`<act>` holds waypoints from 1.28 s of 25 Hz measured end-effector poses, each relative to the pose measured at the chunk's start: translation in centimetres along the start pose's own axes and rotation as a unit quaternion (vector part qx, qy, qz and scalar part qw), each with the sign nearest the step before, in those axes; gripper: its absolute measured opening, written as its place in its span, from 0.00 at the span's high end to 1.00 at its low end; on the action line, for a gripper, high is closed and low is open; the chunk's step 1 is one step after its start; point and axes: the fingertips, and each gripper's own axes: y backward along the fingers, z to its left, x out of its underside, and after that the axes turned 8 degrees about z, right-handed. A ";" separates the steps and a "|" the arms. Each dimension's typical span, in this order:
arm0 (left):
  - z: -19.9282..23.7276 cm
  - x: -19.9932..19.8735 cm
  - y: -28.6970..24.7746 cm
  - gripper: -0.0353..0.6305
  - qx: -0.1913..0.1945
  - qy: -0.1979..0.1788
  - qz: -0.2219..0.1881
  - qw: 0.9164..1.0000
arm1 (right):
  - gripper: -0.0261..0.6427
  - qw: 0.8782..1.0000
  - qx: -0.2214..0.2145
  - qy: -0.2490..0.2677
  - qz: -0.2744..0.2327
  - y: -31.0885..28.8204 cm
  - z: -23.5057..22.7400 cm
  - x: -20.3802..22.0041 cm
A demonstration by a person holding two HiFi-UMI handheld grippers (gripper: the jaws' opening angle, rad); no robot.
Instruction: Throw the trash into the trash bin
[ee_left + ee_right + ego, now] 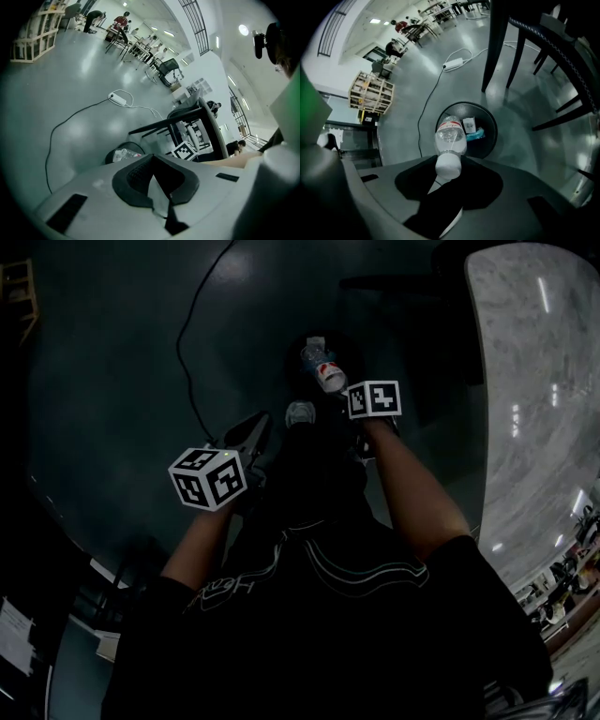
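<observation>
My right gripper (448, 171) is shut on the white cap end of a clear plastic bottle (450, 139) with a red and white label. The bottle points down, straight over a round black trash bin (490, 119) that holds a small white carton and a blue wrapper. In the dim head view the bottle (323, 369) sits just beyond my right gripper (337, 388). My left gripper (262, 426) hangs lower left of it, jaws shut (159, 190); a thin pale sliver shows between them, which I cannot identify. The bin (123, 151) lies ahead of it.
A black cable with a white power adapter (117, 98) runs across the grey floor beside the bin. Black chair legs (497, 47) stand behind the bin. A marble-topped table (534, 381) curves along the right. A wooden rack (370, 96) and people at desks stand far off.
</observation>
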 end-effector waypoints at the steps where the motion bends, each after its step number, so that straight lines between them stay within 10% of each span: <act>1: 0.2 0.2 -0.1 0.94 0.001 0.002 0.002 1.000 | 0.70 1.000 -0.006 -0.012 0.002 -0.4 0.0 -0.2; 10: 1.7 -1.6 0.0 0.94 0.000 0.015 -0.016 1.000 | 0.54 0.998 -0.046 -0.030 -0.013 -1.1 0.4 -2.3; 18: 1.6 -2.9 1.6 0.94 -0.009 0.008 -0.037 0.999 | 0.54 0.981 -0.107 -0.017 -0.159 5.1 3.1 -4.8; 22: -1.1 -4.9 2.9 0.94 0.003 -0.021 -0.060 0.998 | 0.56 0.947 -0.199 0.019 -0.252 13.1 9.2 -4.5; 27: -7.5 -4.7 3.8 0.94 0.041 -0.069 -0.087 0.993 | 0.82 0.908 -0.191 0.122 -0.353 22.8 13.1 -0.6; 32: -17.1 -2.8 6.4 0.94 0.103 -0.159 -0.111 0.976 | 0.88 0.874 -0.148 0.190 -0.421 31.6 13.5 5.3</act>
